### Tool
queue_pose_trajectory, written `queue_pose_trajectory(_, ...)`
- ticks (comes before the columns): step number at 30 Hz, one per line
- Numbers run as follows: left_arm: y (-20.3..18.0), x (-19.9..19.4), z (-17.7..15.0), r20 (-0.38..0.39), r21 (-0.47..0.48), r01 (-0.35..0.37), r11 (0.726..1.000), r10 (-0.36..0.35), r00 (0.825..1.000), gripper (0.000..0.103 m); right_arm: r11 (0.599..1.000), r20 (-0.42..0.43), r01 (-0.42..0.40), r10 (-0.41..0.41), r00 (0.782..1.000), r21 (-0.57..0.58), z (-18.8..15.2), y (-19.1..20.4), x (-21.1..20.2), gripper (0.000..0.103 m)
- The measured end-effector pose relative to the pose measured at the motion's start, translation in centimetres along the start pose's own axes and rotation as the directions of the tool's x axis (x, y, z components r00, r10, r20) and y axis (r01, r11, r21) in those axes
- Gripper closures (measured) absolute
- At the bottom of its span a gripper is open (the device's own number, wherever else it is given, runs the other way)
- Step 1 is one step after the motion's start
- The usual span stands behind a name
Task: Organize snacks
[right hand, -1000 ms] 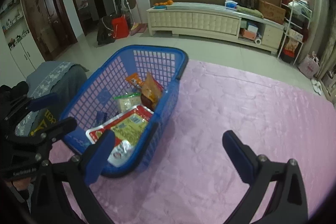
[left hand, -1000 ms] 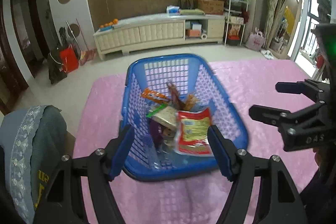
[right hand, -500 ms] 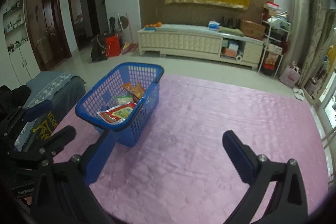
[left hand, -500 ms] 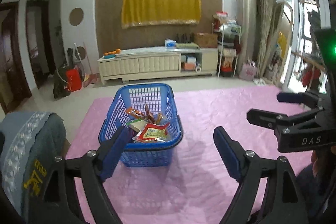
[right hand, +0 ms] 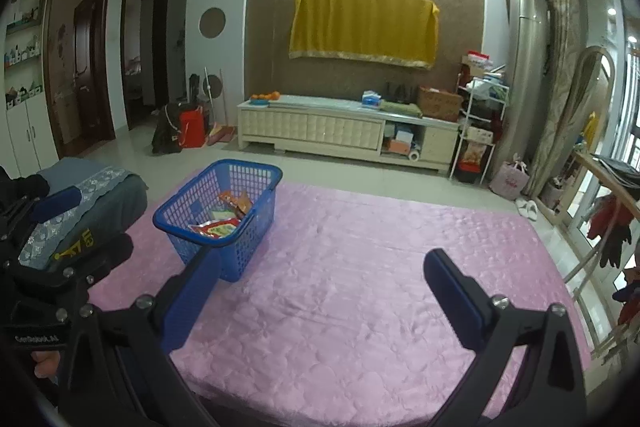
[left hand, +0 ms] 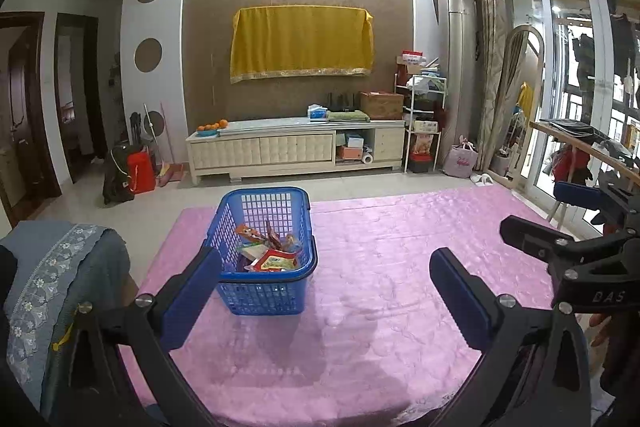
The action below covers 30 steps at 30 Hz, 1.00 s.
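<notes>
A blue plastic basket (left hand: 260, 297) stands on the pink tablecloth (left hand: 380, 247), left of centre. Several snack packets (left hand: 274, 257) lie inside it, a red and yellow one on top. My left gripper (left hand: 324, 267) hangs well back from the basket. Its jaws are opening wide and nothing is between them. In the right wrist view the basket (right hand: 248, 247) with the snack packets (right hand: 218, 227) sits ahead to the left. My right gripper (right hand: 322, 261) is open and empty over the bare cloth. Each gripper shows at the edge of the other's view: the right gripper (left hand: 536, 211) and the left gripper (right hand: 88, 223).
A chair draped in a grey embroidered cover (left hand: 60, 267) stands at the table's left edge. Beyond the table are a tiled floor, a cream TV cabinet (left hand: 296, 147) and a wooden rail (right hand: 592, 167) at the right.
Both grippers have drawn back and upward from the basket, which now looks smaller and farther off. The left jaws have spread wider. The snacks stay in the basket.
</notes>
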<state>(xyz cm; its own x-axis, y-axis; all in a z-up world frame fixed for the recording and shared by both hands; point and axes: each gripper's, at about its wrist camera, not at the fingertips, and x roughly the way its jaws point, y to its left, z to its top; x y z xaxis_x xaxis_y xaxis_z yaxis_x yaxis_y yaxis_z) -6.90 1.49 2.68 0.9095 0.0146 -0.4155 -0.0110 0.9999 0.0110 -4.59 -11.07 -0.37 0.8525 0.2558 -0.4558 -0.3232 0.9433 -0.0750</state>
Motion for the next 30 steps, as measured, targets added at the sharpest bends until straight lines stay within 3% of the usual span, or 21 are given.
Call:
queue_pose_trajectory(6,-0.2,-0.7,-0.5,-0.01,-0.008,0.009,1.0,-0.009,1.0,0.0,1.0,-0.001,0.021,-0.021,1.0,0.005,-0.4,0.1,-0.8,0.0)
queue_pose_trajectory(30,-0.8,-1.5,-1.4,-0.017,0.016,0.031,0.999,-0.031,0.999,0.0,0.999,-0.032,-0.032,0.033,0.999,0.034,-1.6,0.5,-1.5,0.0)
